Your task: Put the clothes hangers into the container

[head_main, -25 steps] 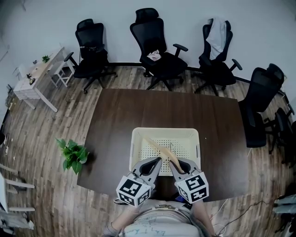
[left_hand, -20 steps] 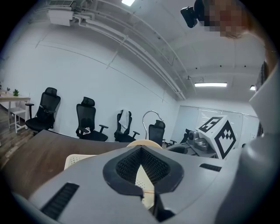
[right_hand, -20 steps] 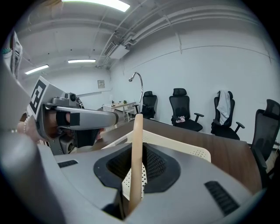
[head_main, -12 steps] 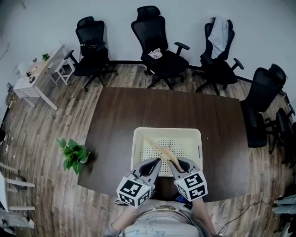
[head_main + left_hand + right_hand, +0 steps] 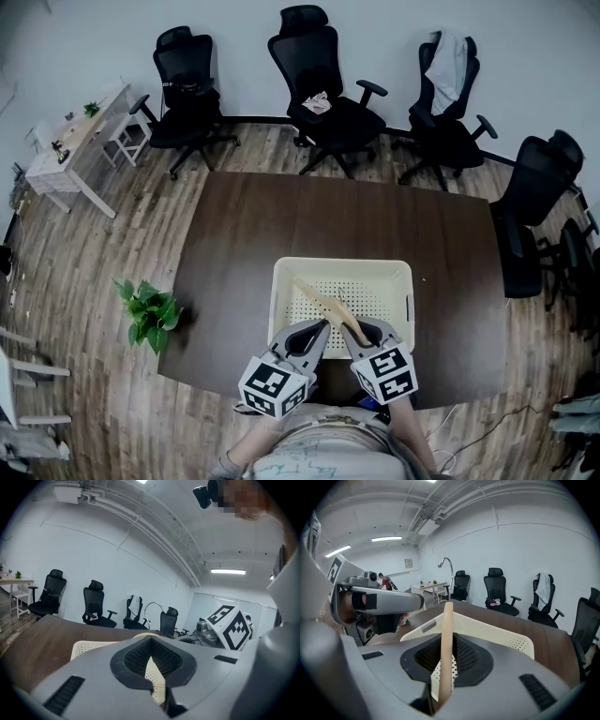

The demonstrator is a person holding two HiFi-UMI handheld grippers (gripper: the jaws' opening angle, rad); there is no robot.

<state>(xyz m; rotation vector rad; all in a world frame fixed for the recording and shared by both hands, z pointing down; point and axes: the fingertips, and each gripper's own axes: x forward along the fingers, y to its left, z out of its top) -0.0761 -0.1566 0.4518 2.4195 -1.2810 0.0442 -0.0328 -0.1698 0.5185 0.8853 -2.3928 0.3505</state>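
Note:
A wooden clothes hanger [image 5: 327, 306] with a metal hook slants over the near part of the cream perforated container [image 5: 281, 281] on the dark table. My right gripper [image 5: 353, 330] is shut on the hanger's near arm, and in the right gripper view the wooden arm [image 5: 446, 644] runs straight up out of the closed jaws, with the hook [image 5: 449, 569] at the far end. My left gripper [image 5: 319, 330] hovers beside it at the container's near rim, its jaws shut with nothing seen between them. In the left gripper view the hook [image 5: 152, 609] shows above the jaws.
The container sits near the front edge of the dark table [image 5: 244, 234]. Several black office chairs [image 5: 323, 89] stand behind and to the right. A potted plant [image 5: 148, 312] is on the floor at the left, and a small white desk [image 5: 70, 155] stands at the far left.
The head view has drifted a little. Both grippers and the hanger stay in nearly the same place over the container's near side.

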